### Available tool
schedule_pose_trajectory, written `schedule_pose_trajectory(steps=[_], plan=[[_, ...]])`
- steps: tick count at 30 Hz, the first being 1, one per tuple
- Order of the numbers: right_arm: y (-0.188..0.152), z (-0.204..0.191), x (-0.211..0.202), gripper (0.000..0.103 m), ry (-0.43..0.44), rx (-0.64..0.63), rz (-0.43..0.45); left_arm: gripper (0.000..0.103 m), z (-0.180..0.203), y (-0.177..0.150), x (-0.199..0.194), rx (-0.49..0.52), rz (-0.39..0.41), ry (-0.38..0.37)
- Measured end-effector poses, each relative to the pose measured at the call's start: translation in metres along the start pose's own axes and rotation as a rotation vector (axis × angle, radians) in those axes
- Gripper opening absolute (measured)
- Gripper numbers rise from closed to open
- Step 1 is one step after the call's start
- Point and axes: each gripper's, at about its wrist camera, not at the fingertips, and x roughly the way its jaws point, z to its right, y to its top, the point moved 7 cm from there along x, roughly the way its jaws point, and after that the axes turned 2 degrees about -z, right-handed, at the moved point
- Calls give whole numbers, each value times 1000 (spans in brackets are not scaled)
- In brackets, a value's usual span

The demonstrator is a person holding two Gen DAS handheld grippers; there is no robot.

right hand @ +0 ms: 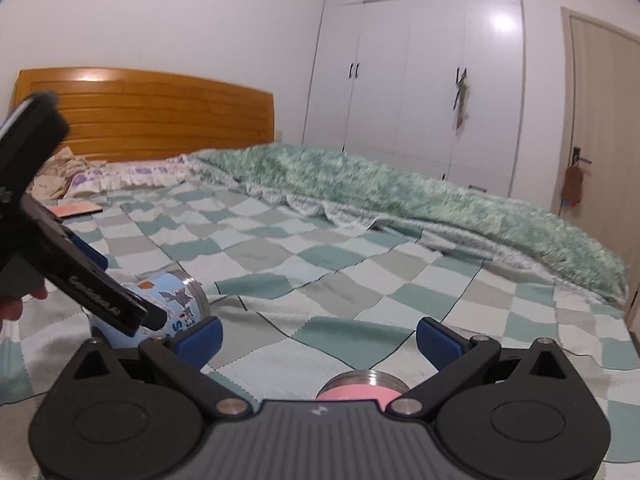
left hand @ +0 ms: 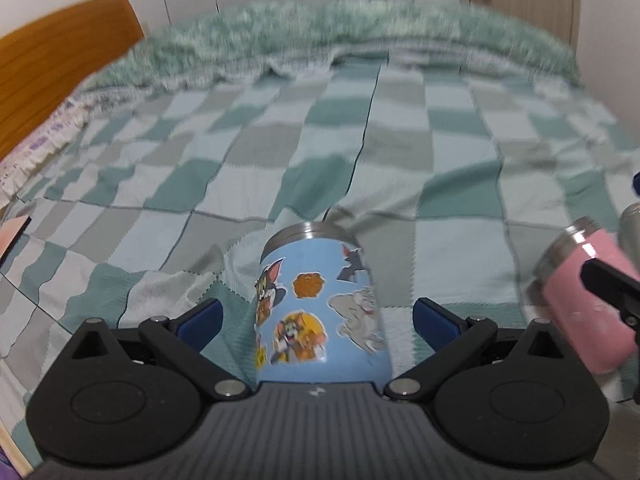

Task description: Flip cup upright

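Observation:
A light blue cup with cartoon stickers (left hand: 320, 304) lies on its side on the checkered bedspread, its steel rim pointing away. My left gripper (left hand: 318, 318) is open, its blue pads either side of the cup with gaps. The blue cup also shows in the right wrist view (right hand: 176, 300), partly behind the left gripper's body (right hand: 92, 280). A pink cup (left hand: 588, 292) lies on its side at right. My right gripper (right hand: 318, 336) is open, with the pink cup's (right hand: 360, 394) steel rim between the jaws near the base.
The checkered green and grey bedspread (right hand: 360, 280) covers the bed. A fluffy green blanket (right hand: 400, 184) lies along the far side. A wooden headboard (right hand: 160, 116), pillows and a small flat pink-and-black object (right hand: 76, 210) are at left. White wardrobes and a door stand behind.

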Motion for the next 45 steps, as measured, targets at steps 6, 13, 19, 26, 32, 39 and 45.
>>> schedule_pose_trajectory(steps=[6,13,19,26,32,39,45], plan=[[-2,1,26,103,18,-9,-59,102,-5,5,38,-23,-165,-33],[-8,-1,33,103,30,-22,-82,86,1,-6,53,0,-257,-33],[-8,1,26,103,18,-13,-80,86,4,-12,41,19,-220,-61],[-7,-8,-7,103,3,1,-76,86,7,-26,7,17,-184,-120],[-9,-27,-54,103,-15,9,-72,86,12,-48,-40,22,-150,-177],[-22,-45,-111,103,-53,27,-85,86,32,-87,-86,31,-129,-270],[-46,-51,-148,103,-92,40,-116,86,57,-125,-100,44,-142,-335]])
